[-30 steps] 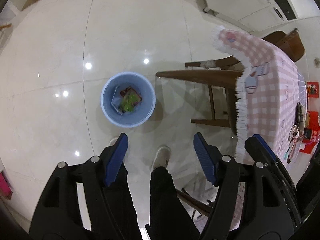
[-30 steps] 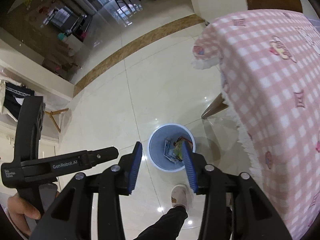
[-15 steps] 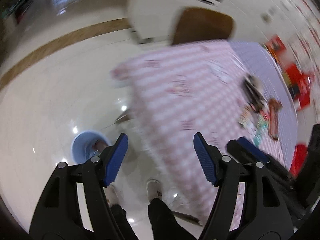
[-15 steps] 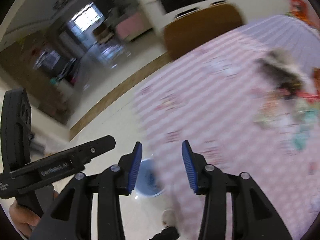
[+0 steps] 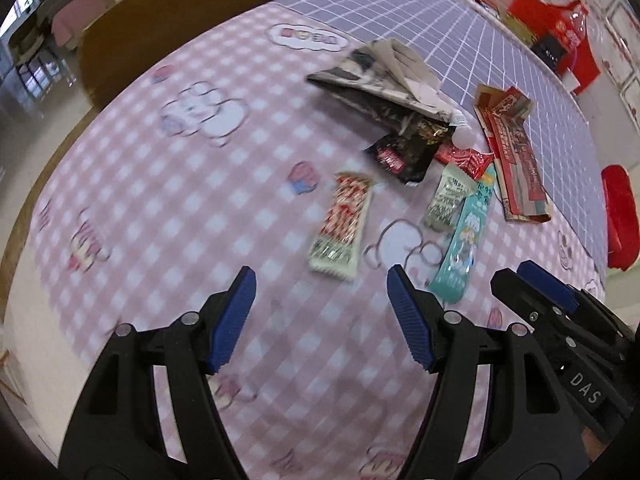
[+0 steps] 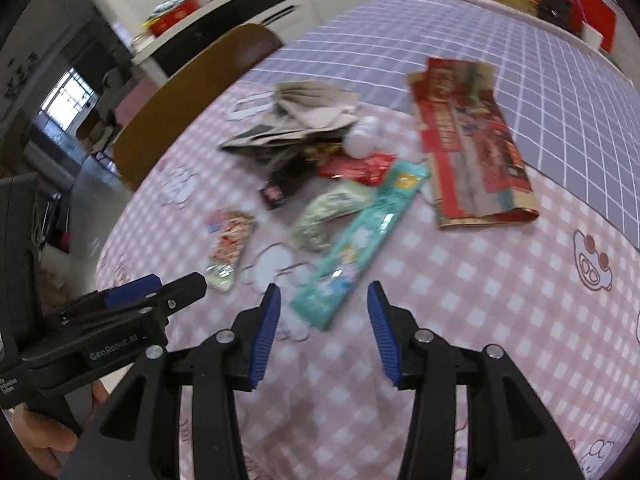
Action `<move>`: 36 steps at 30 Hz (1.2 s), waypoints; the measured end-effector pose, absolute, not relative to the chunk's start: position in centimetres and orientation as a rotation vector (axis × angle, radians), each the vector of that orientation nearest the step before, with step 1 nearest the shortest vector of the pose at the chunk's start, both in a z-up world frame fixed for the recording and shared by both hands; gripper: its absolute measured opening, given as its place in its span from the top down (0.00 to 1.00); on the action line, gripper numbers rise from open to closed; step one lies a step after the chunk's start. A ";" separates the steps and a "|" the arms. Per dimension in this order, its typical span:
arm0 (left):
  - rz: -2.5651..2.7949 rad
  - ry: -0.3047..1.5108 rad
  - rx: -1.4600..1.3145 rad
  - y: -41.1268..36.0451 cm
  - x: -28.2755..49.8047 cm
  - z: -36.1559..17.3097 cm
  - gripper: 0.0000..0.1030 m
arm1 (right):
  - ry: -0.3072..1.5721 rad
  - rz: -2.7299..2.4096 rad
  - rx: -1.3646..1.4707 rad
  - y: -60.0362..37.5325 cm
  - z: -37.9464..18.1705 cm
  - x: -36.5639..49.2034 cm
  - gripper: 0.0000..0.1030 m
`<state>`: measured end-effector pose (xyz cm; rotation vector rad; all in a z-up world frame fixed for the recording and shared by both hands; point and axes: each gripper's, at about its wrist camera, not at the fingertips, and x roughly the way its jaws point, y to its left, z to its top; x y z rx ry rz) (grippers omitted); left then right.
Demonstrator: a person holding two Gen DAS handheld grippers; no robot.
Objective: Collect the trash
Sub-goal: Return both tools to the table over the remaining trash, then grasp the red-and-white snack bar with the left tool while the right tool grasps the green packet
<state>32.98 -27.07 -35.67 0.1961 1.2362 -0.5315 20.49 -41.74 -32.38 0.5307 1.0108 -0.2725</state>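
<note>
Trash lies scattered on a pink checked tablecloth [image 5: 168, 208]. A red-and-white wrapper [image 5: 342, 226] [image 6: 229, 248] sits nearest my left gripper [image 5: 320, 308], which hangs open above the cloth with nothing between its fingers. A long teal wrapper [image 5: 464, 240] [image 6: 356, 240] lies just ahead of my right gripper [image 6: 323, 312], whose jaws are opening and hold nothing. Beyond lie a pale green packet [image 6: 332, 212], a black packet [image 5: 408, 148], a red foil wrapper [image 6: 356, 166], crumpled newspaper [image 5: 380, 76] and a flattened red carton [image 5: 516, 148] [image 6: 468, 144].
A wooden chair back [image 5: 180, 28] [image 6: 184, 104] stands at the table's far side. Red boxes [image 5: 556, 28] sit at the far edge, and a red object [image 5: 620, 220] lies at the right. A hand [image 6: 44, 440] holds the left gripper's handle. White cabinets [image 6: 224, 12] stand behind.
Both grippers swung up from over the blue bin on the floor to above the table's trash. The right gripper's jaws have widened slightly.
</note>
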 end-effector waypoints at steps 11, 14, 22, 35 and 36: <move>-0.527 1.239 0.313 -30.3 34.8 -37.9 0.63 | 1.031 -0.293 0.591 -43.9 -35.0 22.2 0.56; -0.538 1.237 0.320 -30.7 34.8 -38.2 0.67 | 1.035 -0.296 0.575 -43.3 -35.3 23.0 0.56; -0.578 1.243 0.227 -30.1 35.3 -37.7 0.90 | 1.076 -0.364 0.397 -41.0 -35.9 24.7 0.62; -0.635 1.290 0.031 -27.6 34.6 -36.7 0.96 | 1.027 -0.327 0.599 -43.5 -35.0 22.2 0.99; -0.637 1.290 0.023 -27.3 34.4 -36.4 0.96 | 1.027 -0.326 0.598 -43.3 -34.8 22.2 0.99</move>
